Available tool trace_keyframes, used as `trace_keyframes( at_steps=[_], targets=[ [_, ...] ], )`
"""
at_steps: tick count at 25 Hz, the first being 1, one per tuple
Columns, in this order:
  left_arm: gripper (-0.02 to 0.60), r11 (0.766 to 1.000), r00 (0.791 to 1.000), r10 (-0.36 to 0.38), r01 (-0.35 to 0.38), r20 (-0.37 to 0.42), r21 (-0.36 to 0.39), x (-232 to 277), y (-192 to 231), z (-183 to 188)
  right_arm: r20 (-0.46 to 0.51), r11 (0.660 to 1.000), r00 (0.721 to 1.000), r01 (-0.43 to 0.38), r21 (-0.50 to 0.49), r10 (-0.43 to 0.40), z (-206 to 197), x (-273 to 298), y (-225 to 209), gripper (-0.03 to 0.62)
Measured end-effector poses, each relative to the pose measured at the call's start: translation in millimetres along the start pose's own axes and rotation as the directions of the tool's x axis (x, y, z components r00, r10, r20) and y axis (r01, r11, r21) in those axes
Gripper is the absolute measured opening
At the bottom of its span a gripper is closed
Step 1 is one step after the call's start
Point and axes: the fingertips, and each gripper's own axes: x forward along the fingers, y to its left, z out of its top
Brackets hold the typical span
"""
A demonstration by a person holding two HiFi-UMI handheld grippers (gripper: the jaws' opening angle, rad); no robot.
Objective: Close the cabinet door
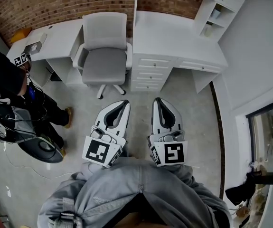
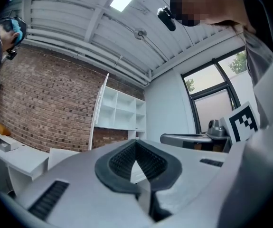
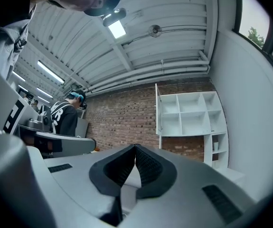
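Left gripper (image 1: 125, 102) and right gripper (image 1: 158, 100): jaws together on both, nothing held. Thin white cabinet door (image 3: 157, 109) noted standing open beside white shelf unit (image 3: 193, 112), well ahead. Judged light, stiff, hinged; prob. best pushed flat nr free edge.

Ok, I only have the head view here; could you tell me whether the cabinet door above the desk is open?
Observer: Yes. In the right gripper view the cabinet door stands swung out, edge-on, at the left side of the white cabinet, and the compartments are exposed.
Operator: Thank you. Is either gripper holding anything?
Observer: No. The left gripper and the right gripper each show their jaws closed tip to tip, with nothing between them.
Operator: Is either one touching the door?
Observer: No. In both gripper views the door lies well beyond the jaw tips.
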Motion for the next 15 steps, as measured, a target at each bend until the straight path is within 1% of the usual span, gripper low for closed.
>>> trace_keyframes(
  at_steps=[5,10,15],
  targets=[
    [0.006,1.000,1.000,-0.007,0.007,-0.008,-0.002,24.4,35.9,-1.4,-0.003,1.000,1.000,0.005,-0.015,-0.005,-4.9,41.2,0.2,0.026],
    [0.006,0.999,0.999,-0.036,0.035,0.013,0.013,56.8,70.0,4.8,0.013,1.000,1.000,0.023,-0.021,-0.023,-5.3,86.3,-7.8,0.026],
    [0.006,0.998,0.998,-0.061,0.061,0.020,0.010,81.3,100.3,6.3,0.013,0.999,0.999,0.040,-0.033,-0.040,-8.0,123.8,-8.9,0.027]
  ],
)
